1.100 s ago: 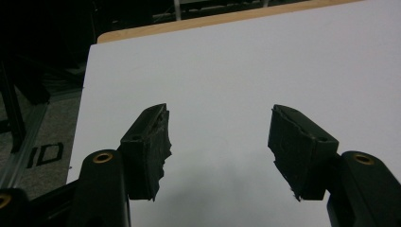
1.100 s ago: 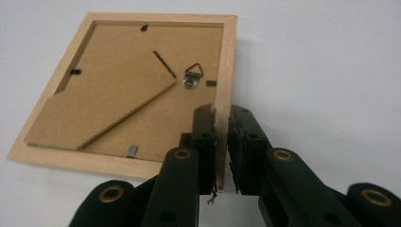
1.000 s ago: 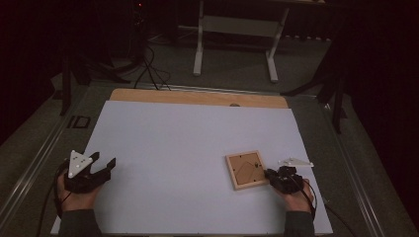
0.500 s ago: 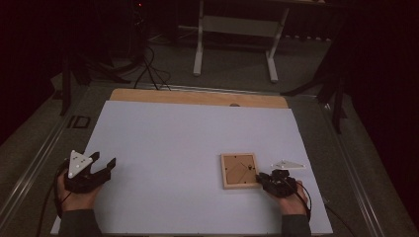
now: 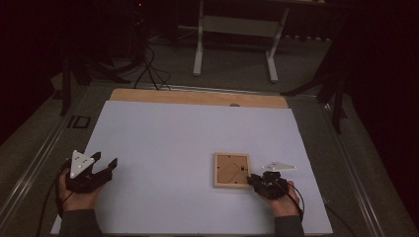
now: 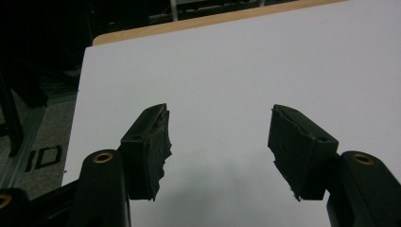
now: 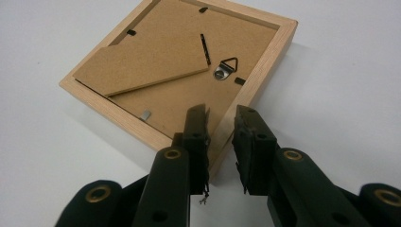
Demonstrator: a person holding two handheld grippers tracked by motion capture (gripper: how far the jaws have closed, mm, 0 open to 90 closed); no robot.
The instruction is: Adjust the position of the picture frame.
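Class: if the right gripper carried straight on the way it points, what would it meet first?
The wooden picture frame lying face down: the right gripper already sits at its near corner, jaws slightly apart, probably straddling the rim.

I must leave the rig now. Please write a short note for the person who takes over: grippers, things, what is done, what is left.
Left gripper: jaws wide open with nothing between them, resting over the white board at its near left.
Right gripper: jaws have just been opening, now a narrow gap over the near corner of the picture frame; the pads do not press on it.
Frame: lies face down, flat, on the board's near right; easel back and hanger up.
Done: frame set down.
Left: probably draw the right gripper clear.
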